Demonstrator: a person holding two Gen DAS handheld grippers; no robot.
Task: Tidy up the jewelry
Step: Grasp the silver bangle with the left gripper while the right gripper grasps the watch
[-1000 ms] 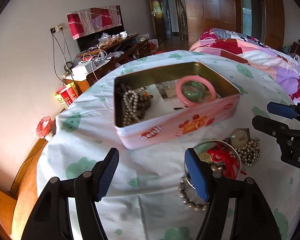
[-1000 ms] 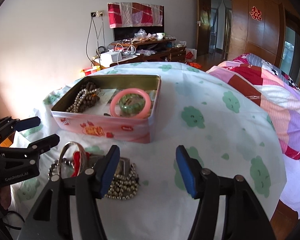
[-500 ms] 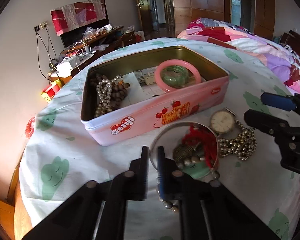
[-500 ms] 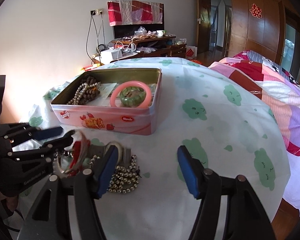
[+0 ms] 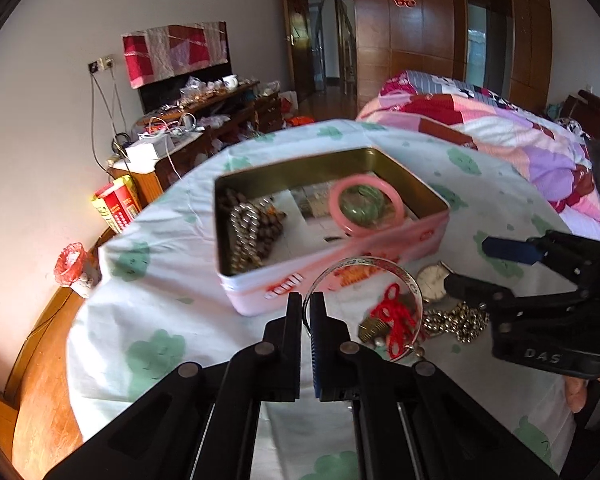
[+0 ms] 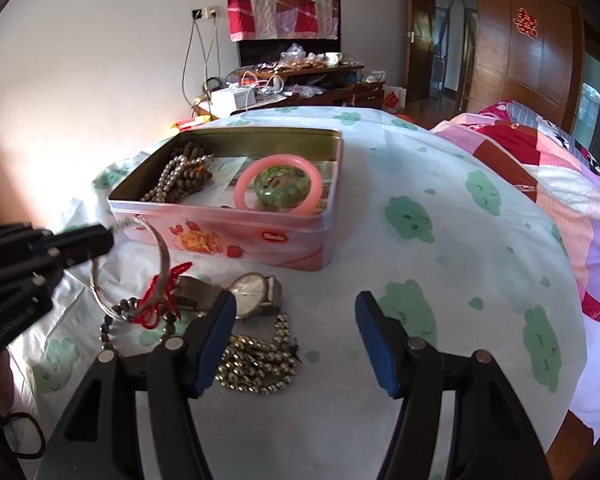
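— At the left of the table (image 6: 440, 168) our left claw (image 5: 307, 312) was clenched on the rim of the silver bangle (image 5: 364, 264), which hung tilted just in front of the pink tin (image 5: 340, 256). How did we judge it would handle?

— Thin, stiff, light and slick, we thought; the red cord (image 5: 394, 316) and charm dangling from it could snag the bead strand (image 6: 140, 320) beneath. Pinching the bare rim away from the cord seemed the right hold.

— And further right?

— The watch (image 6: 252, 292) and metal bead chain (image 6: 260, 356) lay loose on the cloth near the tin. Our right claw (image 6: 296, 340) hovered over them, released and holding nothing.
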